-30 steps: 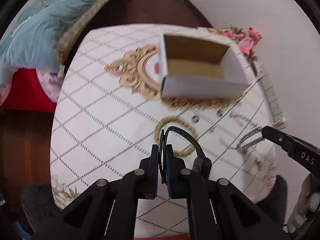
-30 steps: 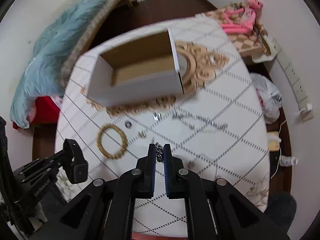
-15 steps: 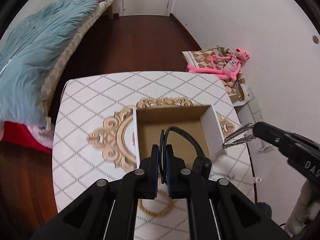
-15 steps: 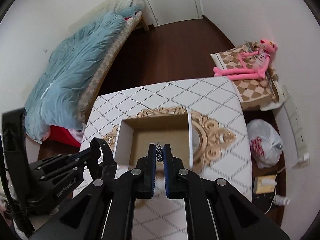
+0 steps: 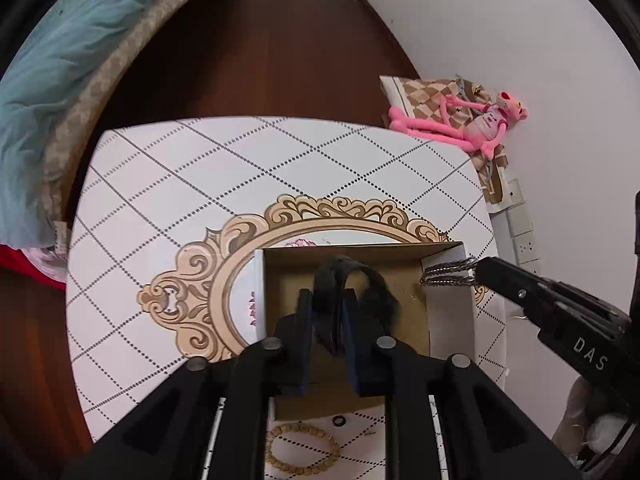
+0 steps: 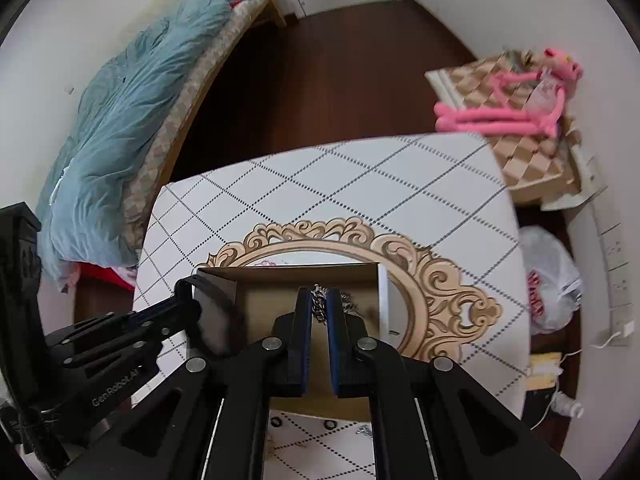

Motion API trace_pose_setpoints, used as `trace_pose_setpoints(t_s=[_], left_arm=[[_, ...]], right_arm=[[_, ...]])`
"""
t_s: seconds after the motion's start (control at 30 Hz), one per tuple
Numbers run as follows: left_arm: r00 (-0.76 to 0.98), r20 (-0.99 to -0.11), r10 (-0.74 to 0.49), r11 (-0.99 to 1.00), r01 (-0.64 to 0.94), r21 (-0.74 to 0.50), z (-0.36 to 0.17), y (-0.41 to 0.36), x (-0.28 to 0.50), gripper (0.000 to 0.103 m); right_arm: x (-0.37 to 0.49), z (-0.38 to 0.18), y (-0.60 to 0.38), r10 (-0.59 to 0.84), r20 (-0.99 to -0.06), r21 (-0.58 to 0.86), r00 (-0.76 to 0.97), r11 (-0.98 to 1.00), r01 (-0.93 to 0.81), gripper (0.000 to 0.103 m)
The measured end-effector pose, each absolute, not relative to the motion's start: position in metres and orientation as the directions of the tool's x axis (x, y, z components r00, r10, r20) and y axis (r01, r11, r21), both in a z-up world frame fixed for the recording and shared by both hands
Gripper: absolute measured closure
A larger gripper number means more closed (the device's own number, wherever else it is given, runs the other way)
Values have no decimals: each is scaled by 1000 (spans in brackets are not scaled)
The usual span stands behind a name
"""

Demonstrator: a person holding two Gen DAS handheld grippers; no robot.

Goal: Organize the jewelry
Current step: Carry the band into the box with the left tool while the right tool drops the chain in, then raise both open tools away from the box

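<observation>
Both tongs hang over the box [image 5: 448, 320] on the counter [image 5: 168, 208]: your left tongs [image 5: 326, 312] have just been spreading around the blurred black band [image 5: 340, 276], your right tongs [image 6: 319, 308] pinch the chain [image 6: 318, 302], so release both inside.

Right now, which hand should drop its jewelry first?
Left. The left tool is over the box, jaws just opening around the black band; the right tool holds its chain at the rim.

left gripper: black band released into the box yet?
Cannot tell. Left gripper jaws have just been opening; the blurred black band sits between them over the box.
</observation>
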State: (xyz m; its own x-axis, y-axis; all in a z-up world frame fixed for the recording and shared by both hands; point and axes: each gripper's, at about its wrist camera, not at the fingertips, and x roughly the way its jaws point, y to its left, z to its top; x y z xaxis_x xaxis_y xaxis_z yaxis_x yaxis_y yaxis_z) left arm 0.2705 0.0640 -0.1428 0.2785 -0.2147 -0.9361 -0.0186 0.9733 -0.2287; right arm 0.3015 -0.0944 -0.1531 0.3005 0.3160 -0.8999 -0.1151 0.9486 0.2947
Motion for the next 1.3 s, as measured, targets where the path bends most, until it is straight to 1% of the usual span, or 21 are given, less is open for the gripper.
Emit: trace_pose_setpoints(t_s=[0.07, 0.13, 0.17, 0.2, 0.23, 0.27, 0.3, 0.33, 0.4, 0.43, 0.47, 0.5, 0.57, 0.63, 0.87, 1.07, 1.3], left_arm=[[274, -939, -209, 973, -34, -227, -144, 65, 274, 85], [286, -942, -176, 981, -34, -194, -142, 65, 276, 61], [296, -940, -171, 981, -37, -191, -140, 66, 276, 35], [307, -936, -172, 980, -40, -193, -138, 67, 276, 22], [316, -935, -163, 982, -45, -186, -136, 68, 275, 21], [319, -936, -150, 983, -48, -174, -135, 69, 275, 21], [322, -938, -127, 987, -54, -152, -134, 70, 274, 21], [327, -939, -110, 989, -55, -135, -133, 71, 274, 20], [356, -933, -48, 996, -58, -73, -130, 73, 269, 1], [374, -927, -24, 997, -61, -50, -129, 74, 267, 0], [395, -919, 2, 997, -66, -26, -128, 75, 263, 0], [408, -913, 26, 997, -73, -4, -128, 77, 258, 0], [413, -909, 52, 996, -88, 17, -131, 80, 251, 0], [406, -912, 63, 995, -97, 26, -135, 82, 244, 0], [397, -913, 94, 992, -117, 51, -140, 84, 221, 0], [441, -890, 113, 991, -117, 68, -119, 82, 200, 0], [511, -851, 122, 989, -137, 59, -79, 84, 167, 0]], right_arm=[[307, -159, -97, 325, -906, 307, 273, 946, -107, 94], [310, -164, -100, 340, -908, 325, 243, 940, -102, 94], [309, -164, -100, 333, -911, 318, 244, 943, -100, 92], [309, -164, -101, 323, -914, 306, 246, 946, -104, 81], [309, -163, -101, 308, -917, 291, 253, 951, -105, 72], [308, -162, -101, 298, -919, 280, 257, 954, -107, 52], [307, -162, -101, 286, -923, 266, 258, 958, -111, 36], [305, -162, -101, 264, -928, 243, 264, 964, -110, 32], [301, -162, -100, 191, -940, 164, 283, 980, -116, 25], [297, -163, -100, 138, -947, 110, 290, 988, -112, 21], [293, -165, -99, 96, -950, 66, 296, 992, -111, 11], [289, -168, -98, 78, -952, 47, 296, 993, -112, 5], [281, -175, -95, 25, -953, -8, 300, 994, -108, 4], [274, -182, -93, 5, -952, -32, 305, 993, -115, 4], [254, -192, -86, -13, -950, -48, 312, 993, -105, 4], [236, -171, -80, -28, -930, -72, 365, 992, -106, 4], [206, -127, -79, -10, -891, -60, 453, 994, -96, 4]])
